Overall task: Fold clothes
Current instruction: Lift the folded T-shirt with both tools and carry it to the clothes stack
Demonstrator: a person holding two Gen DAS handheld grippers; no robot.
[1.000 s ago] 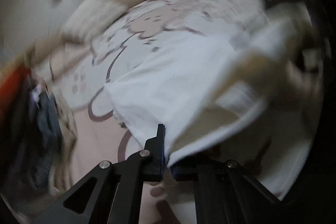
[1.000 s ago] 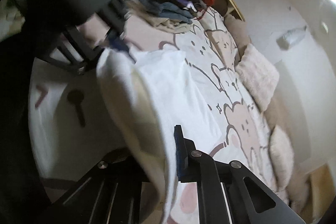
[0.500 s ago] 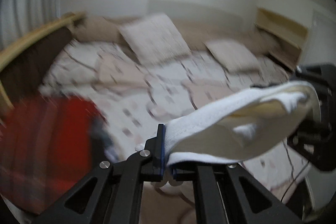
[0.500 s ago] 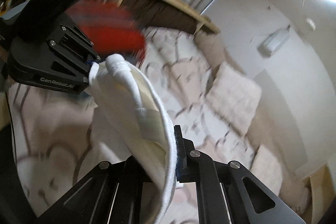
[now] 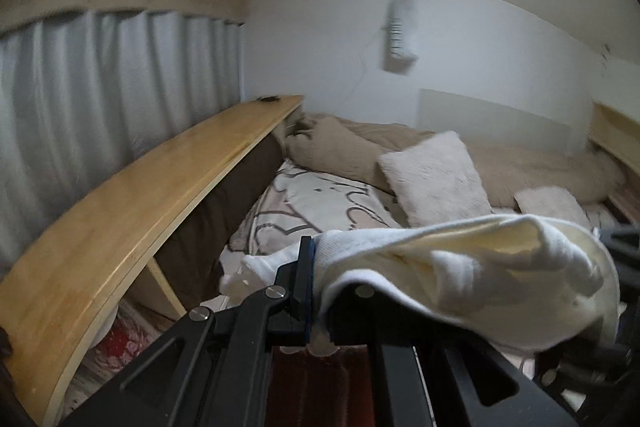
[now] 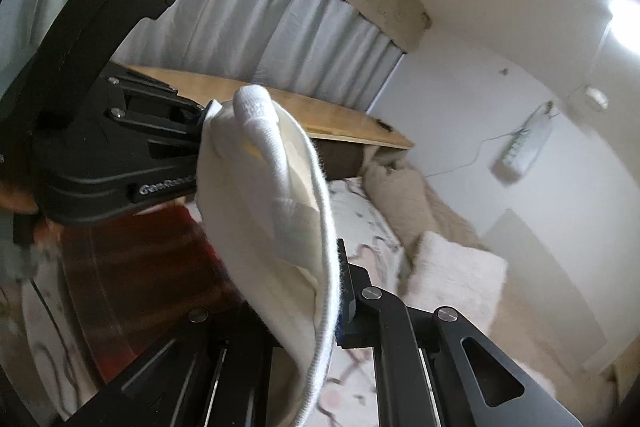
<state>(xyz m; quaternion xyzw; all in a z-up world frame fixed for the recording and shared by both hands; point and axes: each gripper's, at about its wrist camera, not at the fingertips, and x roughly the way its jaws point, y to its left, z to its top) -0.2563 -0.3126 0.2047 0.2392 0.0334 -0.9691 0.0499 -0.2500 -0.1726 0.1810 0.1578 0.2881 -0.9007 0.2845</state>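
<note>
Garment (image 5: pixel 472 267) stretched between left tool (image 5: pixel 316 291), right tool (image 6: pixel 328 291), both clamped.

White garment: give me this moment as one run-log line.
stage: lift | left gripper: shut on white garment | right gripper: shut on white garment | garment: held between both, above bed

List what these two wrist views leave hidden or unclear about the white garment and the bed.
- white garment: left wrist view, lower part drops behind the left gripper; its type is unclear.
- right gripper: right wrist view, cloth covers one finger.
- bed: garment and grippers block most of it.
</note>
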